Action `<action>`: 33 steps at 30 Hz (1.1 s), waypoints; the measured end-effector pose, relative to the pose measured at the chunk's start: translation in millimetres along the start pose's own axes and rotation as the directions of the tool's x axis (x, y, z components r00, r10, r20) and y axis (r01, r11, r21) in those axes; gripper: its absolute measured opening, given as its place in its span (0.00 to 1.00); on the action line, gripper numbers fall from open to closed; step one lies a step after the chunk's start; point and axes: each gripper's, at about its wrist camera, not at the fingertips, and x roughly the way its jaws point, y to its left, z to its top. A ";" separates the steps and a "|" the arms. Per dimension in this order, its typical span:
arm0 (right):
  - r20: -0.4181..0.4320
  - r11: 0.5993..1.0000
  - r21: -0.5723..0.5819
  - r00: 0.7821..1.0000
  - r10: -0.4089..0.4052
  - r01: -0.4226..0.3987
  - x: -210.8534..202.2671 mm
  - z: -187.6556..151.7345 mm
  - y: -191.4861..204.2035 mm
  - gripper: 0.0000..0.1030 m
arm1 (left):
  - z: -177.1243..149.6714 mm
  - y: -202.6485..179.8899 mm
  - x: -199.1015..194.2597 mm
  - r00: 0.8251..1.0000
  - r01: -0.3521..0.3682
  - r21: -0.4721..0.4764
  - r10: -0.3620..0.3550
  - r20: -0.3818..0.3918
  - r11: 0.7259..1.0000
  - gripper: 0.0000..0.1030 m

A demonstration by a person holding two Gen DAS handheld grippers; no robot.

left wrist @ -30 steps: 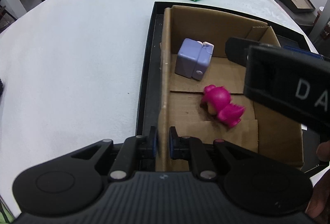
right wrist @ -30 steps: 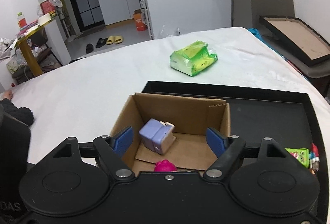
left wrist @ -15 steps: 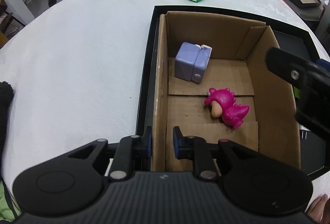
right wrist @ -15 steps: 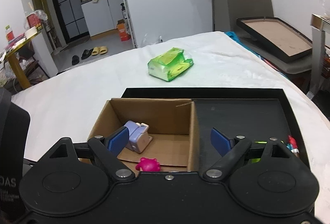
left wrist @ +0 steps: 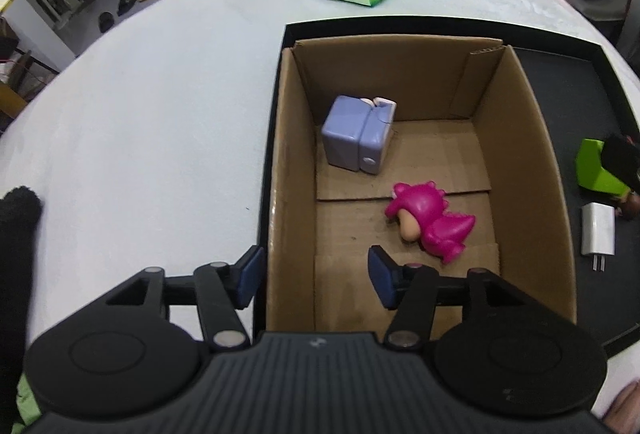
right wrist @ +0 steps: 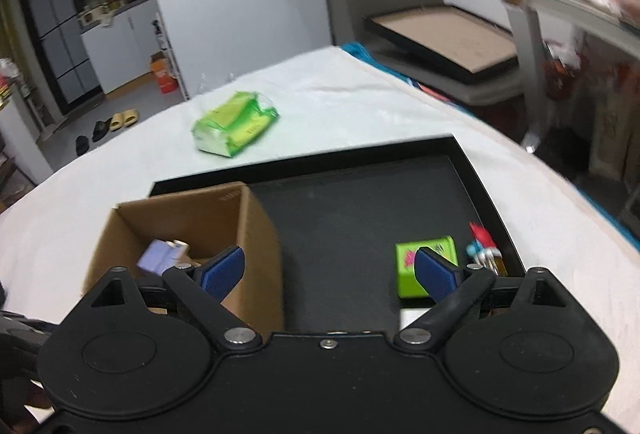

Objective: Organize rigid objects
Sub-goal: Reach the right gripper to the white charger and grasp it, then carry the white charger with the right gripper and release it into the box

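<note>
A cardboard box (left wrist: 516, 154) stands in the left part of a black tray (left wrist: 580, 74). Inside it lie a lilac block toy (left wrist: 356, 138) and a pink dinosaur figure (left wrist: 432, 222). My left gripper (left wrist: 316, 280) straddles the box's left wall with its jaws opening, and the pads do not press on the wall. My right gripper (right wrist: 329, 272) hovers over the bare tray floor (right wrist: 360, 218) to the right of the box (right wrist: 256, 234). Its jaws are opening wide with nothing between them. A green block (right wrist: 424, 266) sits just beyond its right finger.
A white charger plug (left wrist: 598, 230) and small colourful figures (right wrist: 484, 246) lie in the tray's right end. A green packet (right wrist: 234, 126) rests on the white tabletop behind the tray. A framed board (right wrist: 444, 34) leans off the table at the far right.
My left gripper's jaws, shut on the box's left wall, have opened off it. My right gripper has swung from above the box to above the tray's open part, with its jaws wider.
</note>
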 end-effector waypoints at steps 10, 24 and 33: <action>-0.103 0.998 0.050 0.994 -0.021 0.026 27.5 -20.0 -31.1 0.89 | 14.7 -10.3 1.9 0.997 -0.083 -0.006 0.083 0.003 0.997 0.55; -0.275 0.996 0.044 0.960 -0.059 0.074 73.2 -52.8 -50.5 0.87 | 14.0 -30.4 7.3 0.986 -0.166 -0.010 0.166 -0.018 0.986 0.57; -0.196 0.990 -0.086 0.972 -0.129 0.114 64.1 -58.0 -45.1 0.35 | 13.1 -36.6 6.4 0.981 -0.193 -0.011 0.193 -0.012 0.981 0.60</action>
